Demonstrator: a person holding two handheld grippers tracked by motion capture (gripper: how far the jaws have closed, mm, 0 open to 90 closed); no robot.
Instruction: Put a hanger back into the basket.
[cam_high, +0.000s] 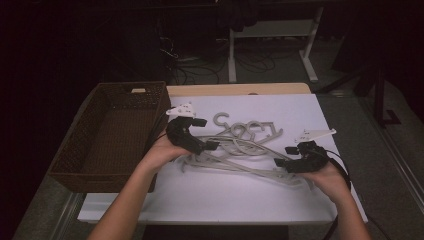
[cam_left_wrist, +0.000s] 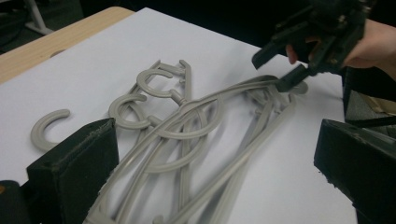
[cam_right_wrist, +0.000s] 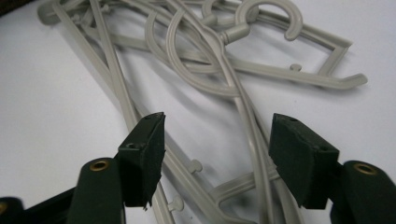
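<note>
Lying in a tangled heap at the middle of the high view, the grey plastic hangers (cam_high: 240, 147) rest on the white table top (cam_high: 210, 195), their hooks curling toward the upper middle of the pile and their long arms crossing one another down toward the lower right. One loose hook (cam_left_wrist: 46, 126) sits at the left of the left gripper view, a little apart from the rest of the pile.

The right gripper (cam_high: 286, 156) comes in from the lower right of the high view, held in the person's right hand (cam_high: 327, 175), its tips at the right end of the heap. In the right gripper view its two black jaws stand apart with hanger arms running between them on the table; the pads do not press on any of them, so the gripper is released. The left gripper view shows one of its tips down at the far end of a hanger arm.

The left gripper (cam_high: 205, 134) sits at the left side of the pile in the high view, held in the left hand (cam_high: 162, 150). In its own view its jaws are spread wide over the near ends of the hangers and clamp nothing.

A brown woven basket (cam_high: 75, 165) stands at the left of the high view, just beside the left hand.
</note>
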